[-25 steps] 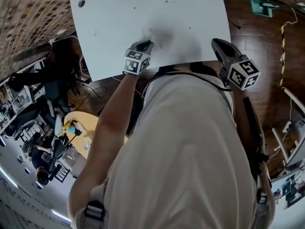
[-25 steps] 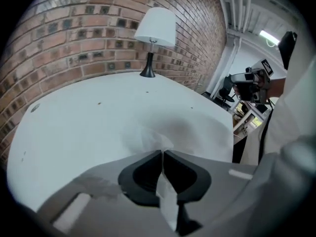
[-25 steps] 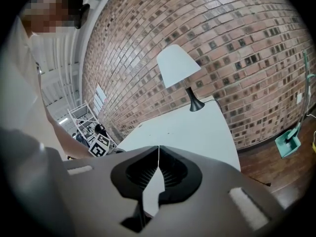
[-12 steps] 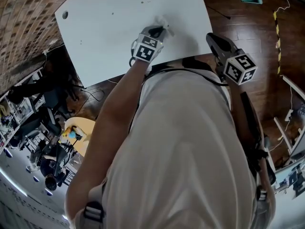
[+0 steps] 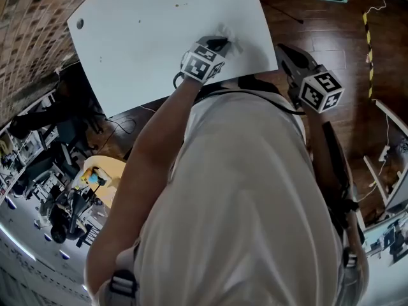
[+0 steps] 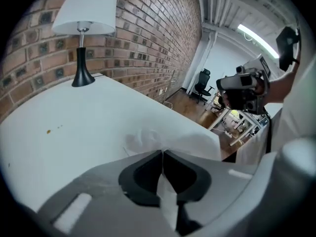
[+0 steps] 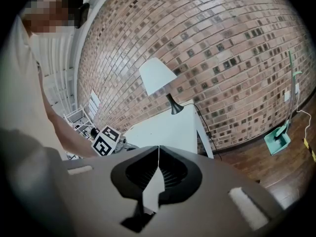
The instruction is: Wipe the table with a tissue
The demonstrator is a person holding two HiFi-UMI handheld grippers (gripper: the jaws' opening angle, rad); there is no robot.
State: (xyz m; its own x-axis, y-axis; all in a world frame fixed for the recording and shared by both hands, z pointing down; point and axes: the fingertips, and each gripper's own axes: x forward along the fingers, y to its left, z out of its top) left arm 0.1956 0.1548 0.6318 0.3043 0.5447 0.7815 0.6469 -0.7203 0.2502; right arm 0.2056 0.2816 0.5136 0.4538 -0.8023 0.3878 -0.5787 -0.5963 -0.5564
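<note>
Tissue (image 5: 229, 41) slid rightward across table (image 5: 153, 50); white, crumpled, perhaps thin.

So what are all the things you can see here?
table: one, white, in front of the person, far end against the brick wall
tissue: one, white, crumpled on the table, pinched in the left claw
lamp: one, white shade on a black stand, on the table's far end by the wall
specks: a few, brown, on the tabletop
brick wall: one, red-brown, behind the table
dustpan: one, green, on the wooden floor by the wall
office chair: one, black, far down the room
left claw: one, grey, over the table, shut on the tissue
right claw: one, grey, held off the table's edge, shut with nothing in it
</note>
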